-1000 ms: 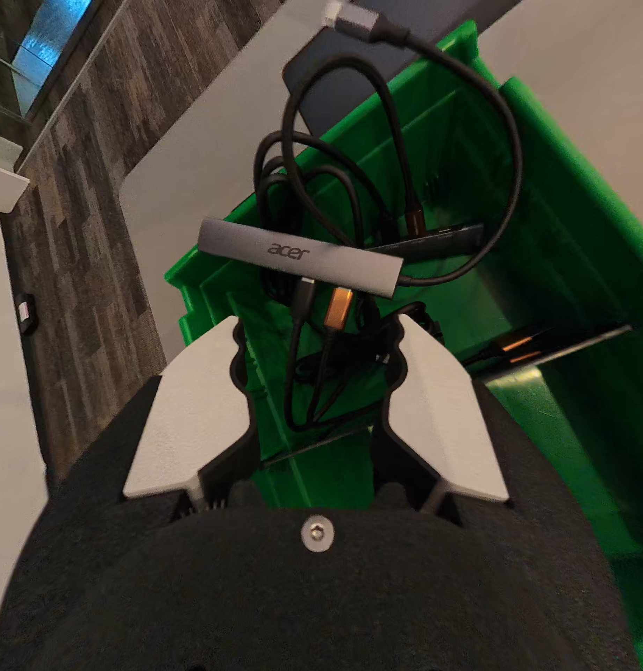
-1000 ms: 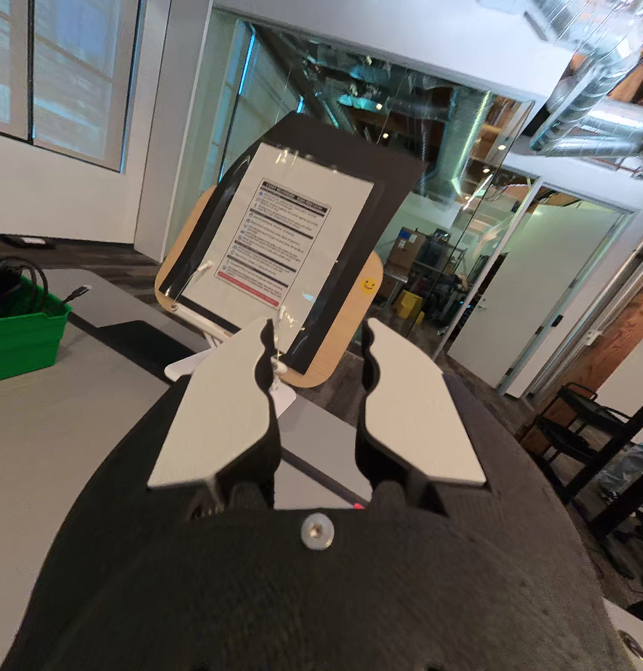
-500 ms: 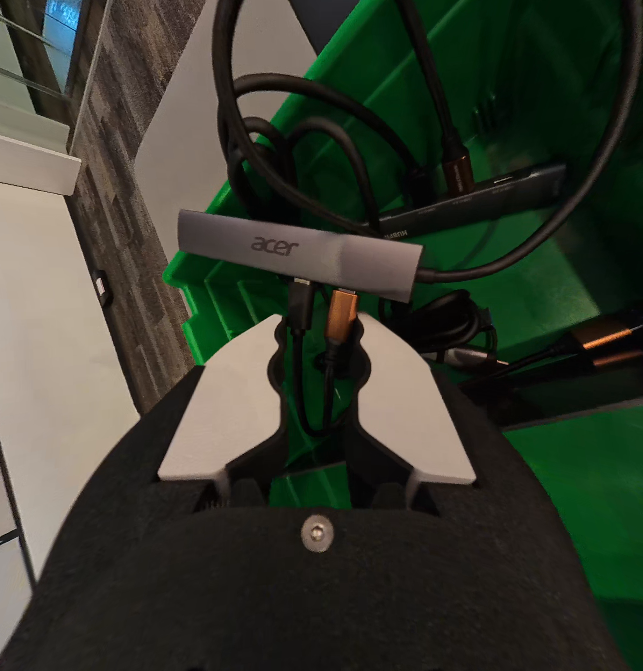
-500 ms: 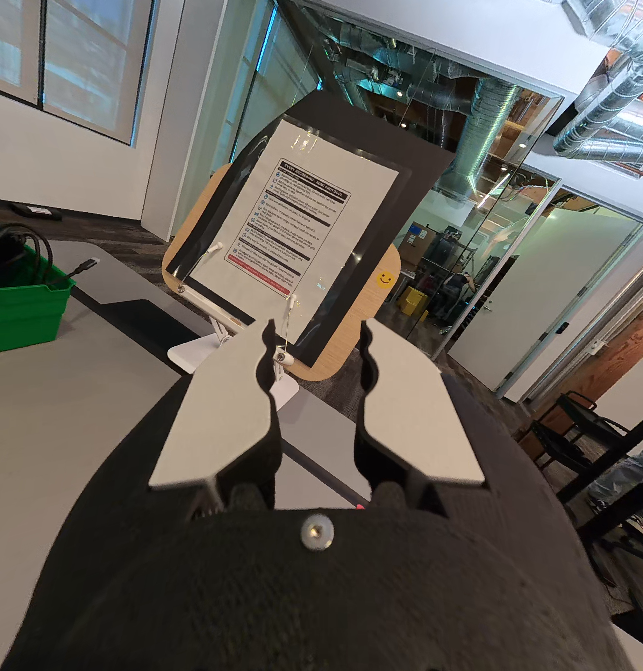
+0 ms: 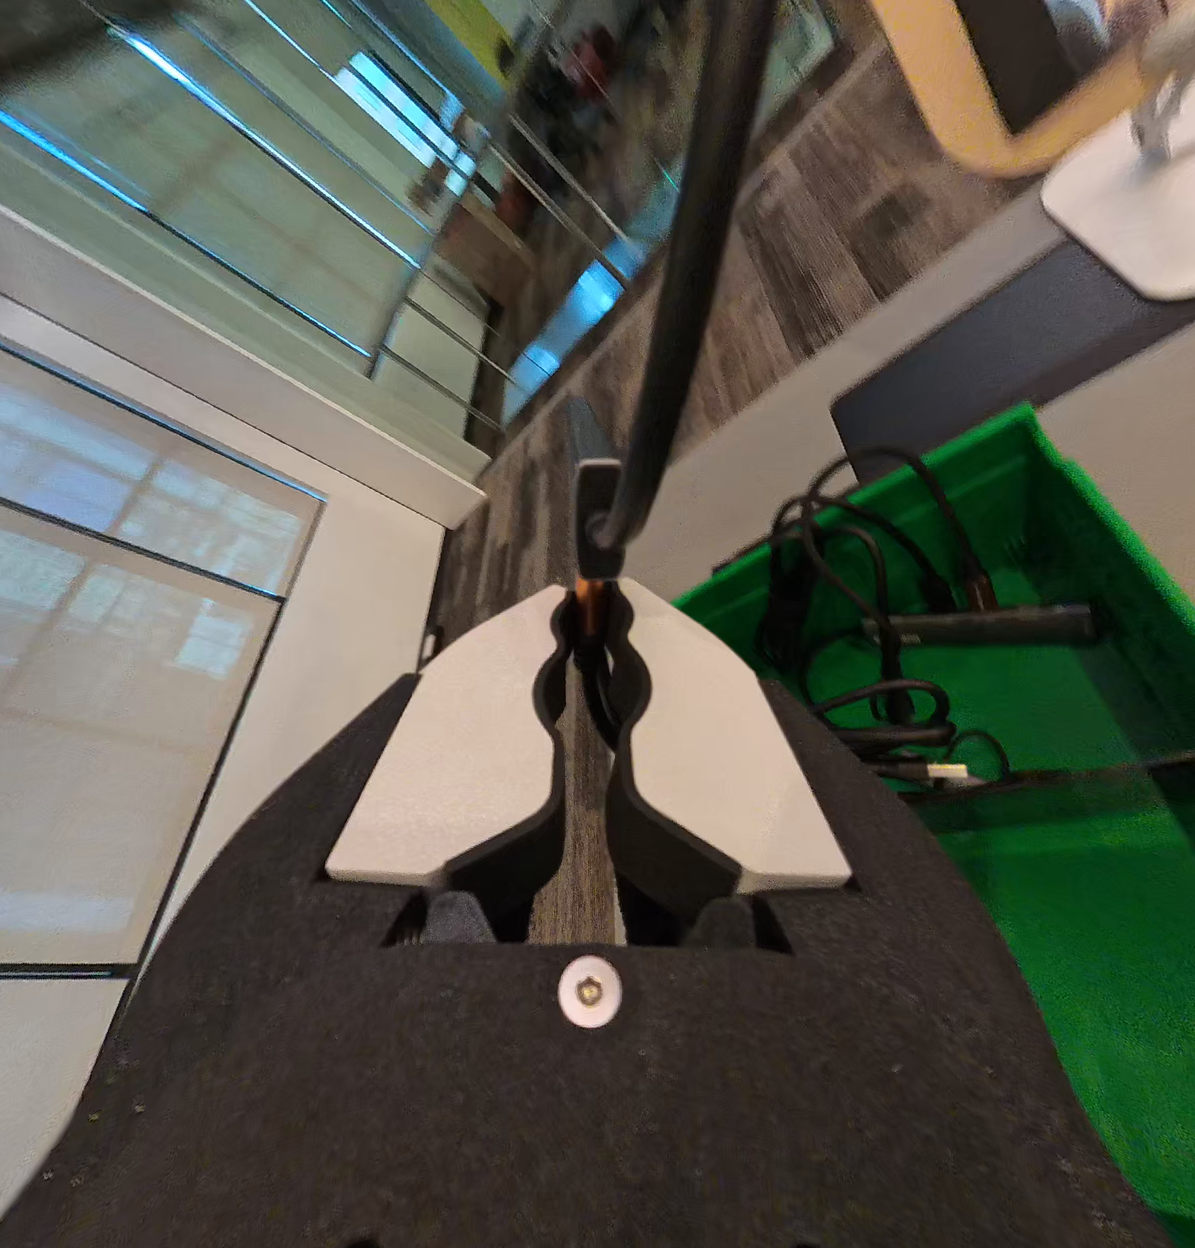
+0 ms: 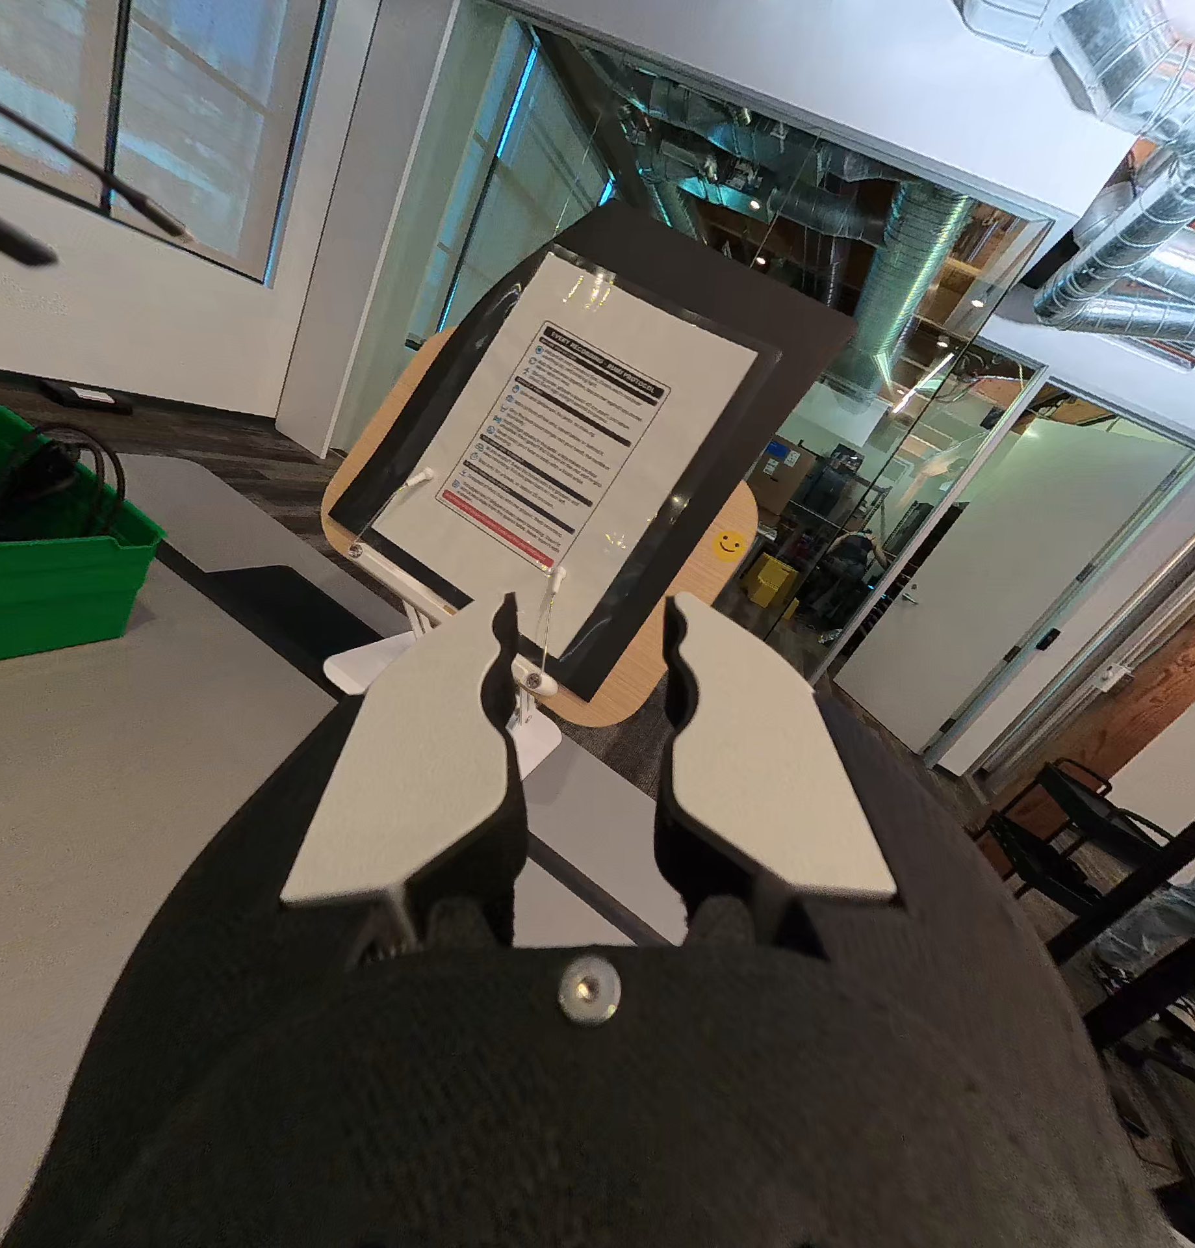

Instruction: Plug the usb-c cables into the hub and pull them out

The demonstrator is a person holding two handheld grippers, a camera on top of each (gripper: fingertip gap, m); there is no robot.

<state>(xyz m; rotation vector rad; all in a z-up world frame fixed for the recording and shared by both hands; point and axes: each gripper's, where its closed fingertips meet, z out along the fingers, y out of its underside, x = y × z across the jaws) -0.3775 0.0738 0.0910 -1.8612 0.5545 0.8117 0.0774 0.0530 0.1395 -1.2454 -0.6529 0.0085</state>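
In the left wrist view my left gripper (image 5: 593,594) is shut on the orange-sleeved USB-C plug (image 5: 590,611), and its black cable runs back between the fingers. The plug sits in the grey hub (image 5: 596,500), which I see end-on just past the fingertips, held up in the air. The hub's own thick black cable (image 5: 689,236) rises from it to the top of the frame. In the right wrist view my right gripper (image 6: 591,601) is open and empty above the grey table (image 6: 108,776).
A green bin (image 5: 1087,912) to the right holds a dark second hub (image 5: 986,625) and several tangled black cables (image 5: 871,709). The bin also shows in the right wrist view (image 6: 54,587) at the left. A document stand (image 6: 561,459) stands ahead of the right gripper.
My left gripper closed on the orange plug under the grey hub and lifted plug and hub up out of the green bin while turning. The right gripper stayed open, drifting slightly.
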